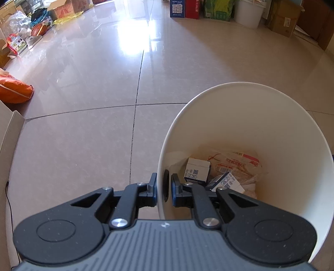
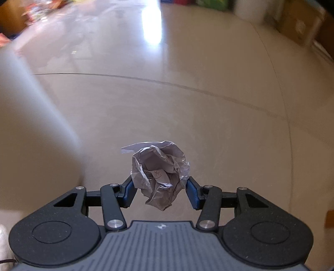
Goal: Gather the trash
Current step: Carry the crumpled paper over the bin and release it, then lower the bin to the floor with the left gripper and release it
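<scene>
Crumpled paper (image 2: pixel 160 177) clamped between right gripper (image 2: pixel 161 190) fingers, above floor (image 2: pixel 208 114)

a home room: glossy tiled floor (image 1: pixel 83 87), boxes (image 1: pixel 281 18), slippers (image 1: pixel 33 40) and a basketball (image 1: pixel 38 29) far ahead of the gripper.

One white round plastic bin (image 1: pixel 240 116) holds two small white-and-blue cardboard cartons (image 1: pixel 197 171) and one crinkled clear plastic wrapper (image 1: pixel 240 164). One crumpled white paper ball (image 2: pixel 160 177). Two black grippers (image 1: pixel 163 187).
</scene>
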A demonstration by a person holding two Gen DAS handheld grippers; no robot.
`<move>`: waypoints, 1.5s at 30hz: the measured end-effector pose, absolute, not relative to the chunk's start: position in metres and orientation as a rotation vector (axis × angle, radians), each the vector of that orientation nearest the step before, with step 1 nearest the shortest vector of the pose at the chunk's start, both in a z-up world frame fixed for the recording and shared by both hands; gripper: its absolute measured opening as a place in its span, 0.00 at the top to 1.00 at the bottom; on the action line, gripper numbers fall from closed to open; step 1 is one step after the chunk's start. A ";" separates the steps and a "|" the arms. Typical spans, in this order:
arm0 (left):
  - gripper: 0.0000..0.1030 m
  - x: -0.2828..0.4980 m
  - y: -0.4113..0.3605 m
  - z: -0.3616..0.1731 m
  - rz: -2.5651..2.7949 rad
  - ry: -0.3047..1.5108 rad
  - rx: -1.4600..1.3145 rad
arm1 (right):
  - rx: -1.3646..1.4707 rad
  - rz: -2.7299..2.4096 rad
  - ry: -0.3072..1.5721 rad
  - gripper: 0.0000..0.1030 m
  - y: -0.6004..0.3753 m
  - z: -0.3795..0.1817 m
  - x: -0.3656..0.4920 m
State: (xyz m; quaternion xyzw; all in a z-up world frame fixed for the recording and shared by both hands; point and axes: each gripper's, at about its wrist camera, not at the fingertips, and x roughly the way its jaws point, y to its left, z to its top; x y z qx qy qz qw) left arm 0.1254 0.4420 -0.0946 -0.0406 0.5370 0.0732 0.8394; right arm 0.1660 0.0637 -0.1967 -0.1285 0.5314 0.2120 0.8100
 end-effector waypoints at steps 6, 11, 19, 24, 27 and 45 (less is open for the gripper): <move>0.90 0.125 0.442 -0.094 0.152 1.134 -0.077 | -0.264 0.627 1.066 0.46 0.091 -0.096 0.138; 0.90 0.125 0.442 -0.094 0.151 1.134 -0.084 | -0.293 0.810 0.962 0.45 0.132 -0.037 0.119; 0.90 0.124 0.444 -0.093 0.146 1.131 -0.087 | -0.337 0.903 0.933 0.21 0.171 -0.039 0.105; 0.90 0.125 0.443 -0.094 0.145 1.131 -0.084 | -0.284 0.869 0.926 0.00 0.162 -0.042 0.099; 0.90 0.125 0.442 -0.095 0.148 1.132 -0.082 | -0.237 0.853 0.943 0.00 0.153 -0.038 0.104; 0.53 0.125 0.438 -0.095 0.143 1.144 -0.084 | -0.222 0.790 1.020 0.00 0.162 -0.045 0.096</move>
